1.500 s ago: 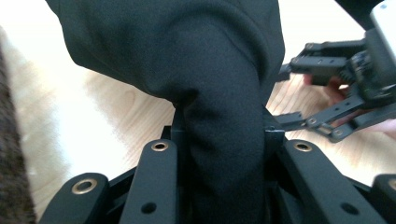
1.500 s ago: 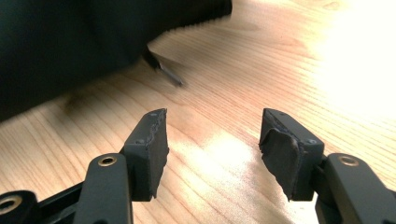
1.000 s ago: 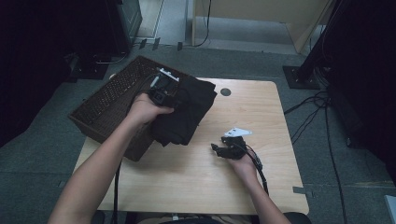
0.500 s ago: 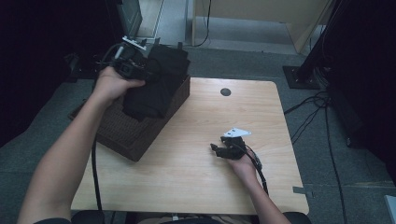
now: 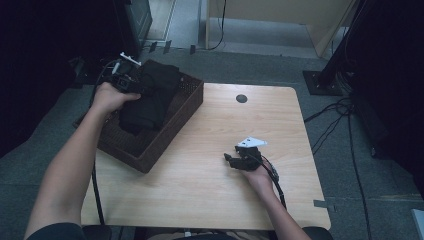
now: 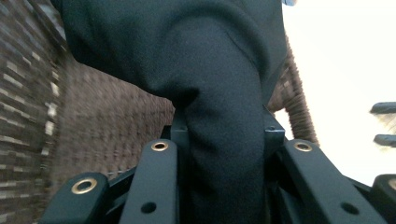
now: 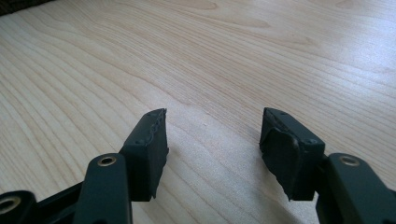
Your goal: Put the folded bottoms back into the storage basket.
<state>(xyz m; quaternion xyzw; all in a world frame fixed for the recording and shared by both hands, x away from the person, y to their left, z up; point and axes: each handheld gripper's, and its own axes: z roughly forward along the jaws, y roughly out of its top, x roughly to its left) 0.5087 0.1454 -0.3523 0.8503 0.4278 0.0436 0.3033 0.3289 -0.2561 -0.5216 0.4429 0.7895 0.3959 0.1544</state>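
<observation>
A folded black cloth [image 5: 150, 97] hangs over the brown wicker basket [image 5: 172, 122] at the table's left edge. My left gripper [image 5: 131, 84] is shut on that cloth at its upper left. In the left gripper view the black cloth [image 6: 219, 93] bulges up between the jaws, with the basket's woven wall [image 6: 93, 126] close behind it. My right gripper [image 5: 235, 161] rests low on the wooden table [image 5: 210, 200], right of centre, pointing left. In the right gripper view the right gripper [image 7: 212, 135] stands open over bare wood, with nothing between its fingers.
A small dark round grommet [image 5: 241, 98] sits in the tabletop near its far edge. Cables [image 5: 340, 107] trail over the grey floor to the right, beside a dark stand base [image 5: 320, 80]. Dark equipment stands beyond the basket at the far left.
My left hand has carried the black cloth leftward, from over the basket's right edge to over its inside. The basket's rim and interior now show. The right gripper has stayed put.
</observation>
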